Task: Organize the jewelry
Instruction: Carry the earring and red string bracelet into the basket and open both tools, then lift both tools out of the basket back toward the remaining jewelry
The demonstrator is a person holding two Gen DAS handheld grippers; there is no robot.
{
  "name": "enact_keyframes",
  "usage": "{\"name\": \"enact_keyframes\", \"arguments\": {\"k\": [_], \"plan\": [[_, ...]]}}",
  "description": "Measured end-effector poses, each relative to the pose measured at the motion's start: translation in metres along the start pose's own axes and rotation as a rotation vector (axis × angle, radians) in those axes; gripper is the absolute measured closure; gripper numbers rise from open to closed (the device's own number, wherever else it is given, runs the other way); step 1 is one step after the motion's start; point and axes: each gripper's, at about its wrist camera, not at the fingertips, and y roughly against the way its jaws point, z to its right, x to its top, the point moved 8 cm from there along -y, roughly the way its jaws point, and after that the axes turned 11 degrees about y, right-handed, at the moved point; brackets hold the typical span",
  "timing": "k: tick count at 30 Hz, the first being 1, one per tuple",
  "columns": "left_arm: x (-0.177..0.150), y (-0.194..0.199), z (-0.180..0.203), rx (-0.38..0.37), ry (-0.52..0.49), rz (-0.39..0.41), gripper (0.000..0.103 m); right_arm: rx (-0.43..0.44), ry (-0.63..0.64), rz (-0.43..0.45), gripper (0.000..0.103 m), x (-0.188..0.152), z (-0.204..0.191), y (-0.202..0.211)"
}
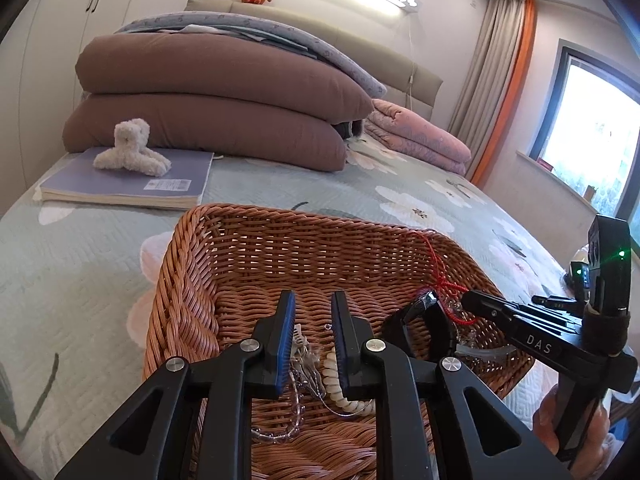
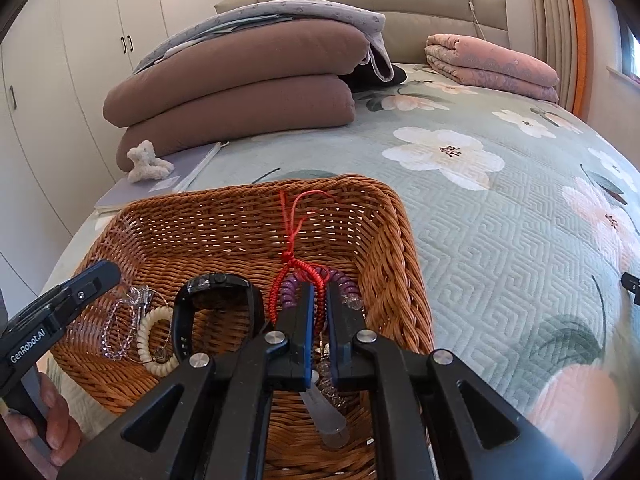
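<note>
Bedding with a flower print carries a wicker basket (image 2: 404,240) that gathers the jewelry—the left tool (image 1: 313,338) hangs parted and empty over a cream coil band (image 1: 340,384), the right tool (image 2: 319,316) stands nearly clenched around a red cord bracelet (image 2: 298,268).

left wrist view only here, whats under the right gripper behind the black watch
Observer: A purple coil bracelet lies there, beneath the red braided cord.
Operator: right gripper on that cord
Observer: The cord runs between the nearly closed fingers of the right gripper.
Operator: cream coil near my gripper, full ring
Observer: The cream spiral hair tie is a closed ring beside the black watch.
</note>
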Motion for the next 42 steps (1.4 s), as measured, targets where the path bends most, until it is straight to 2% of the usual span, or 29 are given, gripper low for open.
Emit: {"name": "enact_keyframes", "arguments": {"k": [4,6,7,8,10,16,18,19,20,29,33,37,42], "plan": [[0.000,0.000,0.000,0.002,0.000,0.000,0.083,0.001,0.001,0.013,0.094,0.000,-0.001,0.004],[0.001,0.003,-0.001,0.007,-0.002,0.010,0.078,0.007,-0.002,0.026,0.093,0.001,-0.002,0.009],[0.001,0.005,-0.001,0.012,-0.003,0.019,0.067,0.008,-0.002,0.033,0.093,0.001,-0.002,0.012],[0.003,0.009,-0.002,0.019,0.001,0.033,0.049,0.011,-0.003,0.048,0.093,0.002,-0.003,0.018],[0.007,0.020,-0.004,0.033,0.015,0.061,0.039,0.013,-0.005,0.078,0.093,0.003,-0.004,0.030],[0.020,0.080,0.004,0.021,0.034,0.157,0.038,0.027,0.009,0.149,0.089,-0.001,-0.010,0.086],[0.018,0.104,0.006,0.023,0.039,0.178,0.037,0.027,0.016,0.160,0.077,-0.003,-0.013,0.103],[0.016,0.119,0.006,0.033,0.038,0.188,0.034,0.026,0.016,0.168,0.067,-0.004,-0.015,0.113],[0.014,0.128,0.006,0.040,0.038,0.194,0.032,0.029,0.014,0.173,0.066,-0.005,-0.016,0.121],[-0.008,0.214,0.019,0.082,0.000,0.202,0.032,0.051,0.015,0.178,0.066,-0.041,-0.041,0.188],[-0.022,0.243,0.020,0.065,0.031,0.202,0.032,0.060,-0.014,0.164,0.066,-0.065,-0.044,0.200],[-0.042,0.249,0.023,0.063,0.039,0.160,0.032,0.110,-0.111,0.135,0.066,-0.087,-0.040,0.202],[-0.066,0.242,0.022,0.049,0.049,0.126,0.032,0.116,-0.161,0.114,0.066,-0.101,-0.032,0.201]]}}
